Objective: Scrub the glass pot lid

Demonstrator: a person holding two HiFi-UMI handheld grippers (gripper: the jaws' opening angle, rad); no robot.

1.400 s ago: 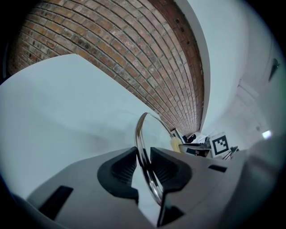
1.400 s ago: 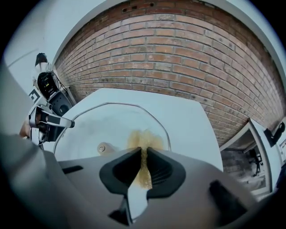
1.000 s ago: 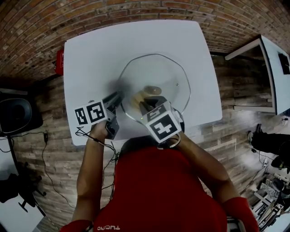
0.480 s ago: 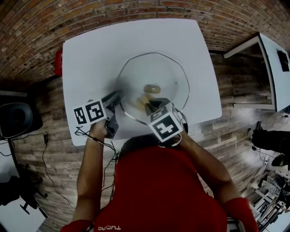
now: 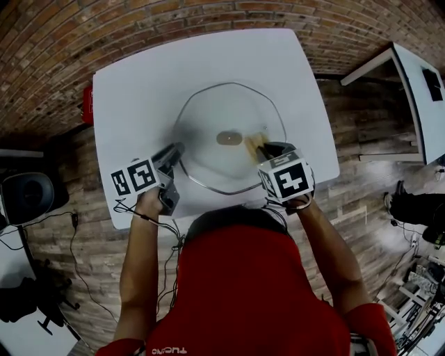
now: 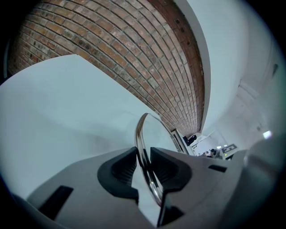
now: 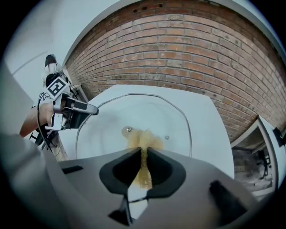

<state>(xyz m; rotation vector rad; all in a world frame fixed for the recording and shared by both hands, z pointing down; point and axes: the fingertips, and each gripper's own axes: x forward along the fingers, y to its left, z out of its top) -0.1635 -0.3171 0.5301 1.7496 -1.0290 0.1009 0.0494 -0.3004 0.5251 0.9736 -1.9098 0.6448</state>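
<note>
The glass pot lid [image 5: 224,104] lies in the middle of the white table [image 5: 139,76], knob [image 5: 229,138] at its centre. My left gripper [image 5: 176,150] is shut on the lid's left metal rim [image 6: 139,129], which runs upright between the dark pads [image 6: 123,167]. My right gripper [image 5: 259,147] is shut on a yellow-brown scouring pad [image 5: 253,144], just right of the knob. In the right gripper view the scouring pad [image 7: 143,167] is pinched thin between the jaws, and its frayed end rests on the lid [image 7: 156,112]. The left gripper [image 7: 82,108] shows there at the lid's far left edge.
A red object [image 5: 87,104] hangs at the table's left edge. A brick wall [image 5: 208,14] runs behind the table. Another white table [image 5: 424,83] stands to the right. Dark equipment [image 5: 24,195] and cables [image 5: 69,243] lie on the wooden floor at the left.
My right gripper has carried the scouring pad across the lid, from near its front middle to the right of the knob. The left gripper has kept its hold on the rim.
</note>
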